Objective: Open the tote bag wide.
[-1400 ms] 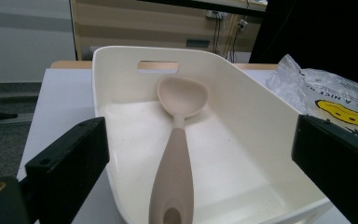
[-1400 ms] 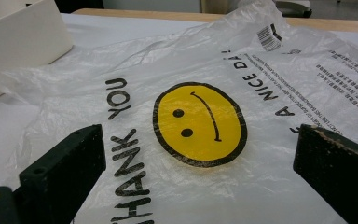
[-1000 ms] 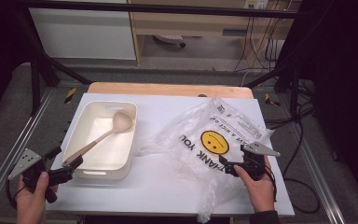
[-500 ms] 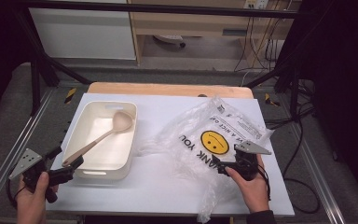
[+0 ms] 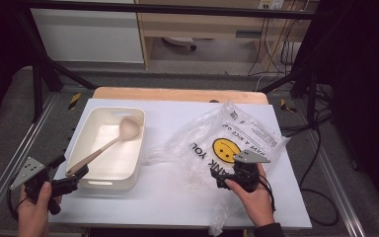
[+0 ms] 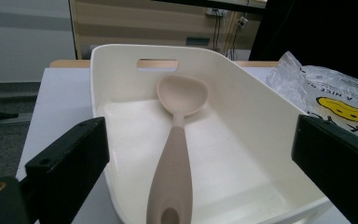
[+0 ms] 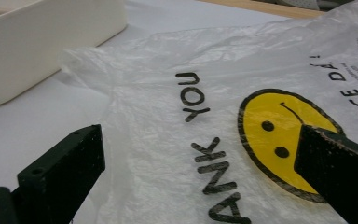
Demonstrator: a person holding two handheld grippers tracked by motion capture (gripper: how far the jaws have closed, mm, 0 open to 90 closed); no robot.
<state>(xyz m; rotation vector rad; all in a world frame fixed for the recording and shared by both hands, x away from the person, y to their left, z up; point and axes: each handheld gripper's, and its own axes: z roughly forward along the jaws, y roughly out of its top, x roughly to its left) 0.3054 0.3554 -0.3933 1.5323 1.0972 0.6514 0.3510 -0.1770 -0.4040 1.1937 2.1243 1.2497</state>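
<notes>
Spoon (image 5: 104, 147): smooth beige, oval bowl, lying diagonally in white rectangular plastic tub (image 5: 90, 133) | left gripper (image 5: 76, 174): jaws spread, at handle end, grasping nothing | right gripper (image 5: 221, 178): jaws spread over crinkled translucent smiley-print bag (image 5: 232, 143) | white table (image 5: 163, 197).

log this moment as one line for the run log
left gripper: open, at spoon handle | spoon: in white bin | right gripper: open, over plastic bag
</notes>
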